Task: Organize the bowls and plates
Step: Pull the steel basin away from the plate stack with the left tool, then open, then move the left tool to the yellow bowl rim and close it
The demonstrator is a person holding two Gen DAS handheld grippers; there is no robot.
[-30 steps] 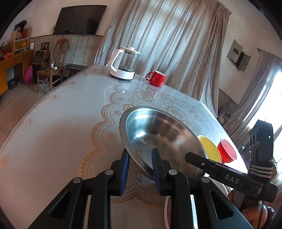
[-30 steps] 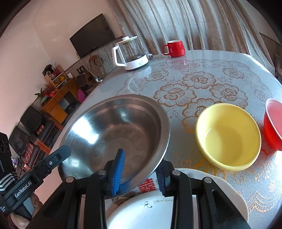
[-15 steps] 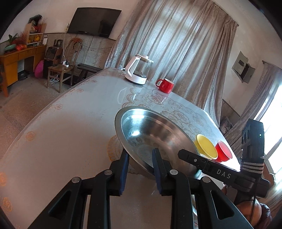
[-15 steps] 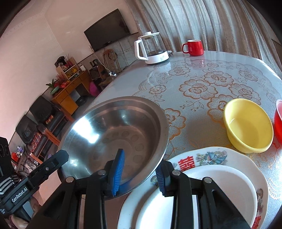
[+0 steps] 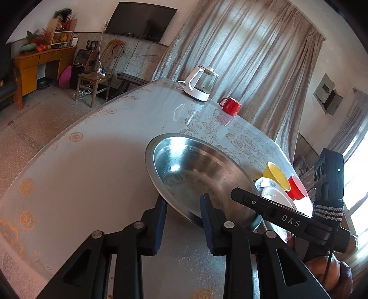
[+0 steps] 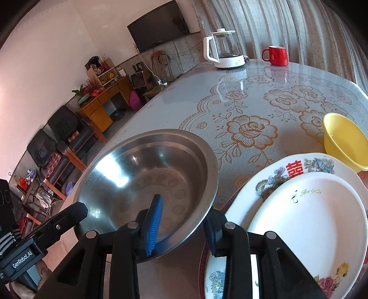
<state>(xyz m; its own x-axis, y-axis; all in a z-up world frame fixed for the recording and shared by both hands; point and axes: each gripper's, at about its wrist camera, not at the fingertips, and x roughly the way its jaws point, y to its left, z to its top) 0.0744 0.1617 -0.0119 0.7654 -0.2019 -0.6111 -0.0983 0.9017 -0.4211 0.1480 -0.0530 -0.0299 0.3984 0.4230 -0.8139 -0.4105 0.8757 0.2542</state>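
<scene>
Both tongs straddle the near rim of the steel bowl (image 6: 147,181), one at each side, probably because it is wide. The right tongs (image 6: 181,226) are clenched on the rim; the left tongs (image 5: 182,215) are opening, rim between them. The bowl sits just beside the stacked plates (image 6: 308,218); beyond lie a yellow bowl (image 6: 345,140) and red bowl (image 5: 297,187) on the surface (image 6: 264,108).

Home living room, wall television (image 5: 142,21), curtains (image 5: 253,57), dining table (image 5: 92,165)
</scene>
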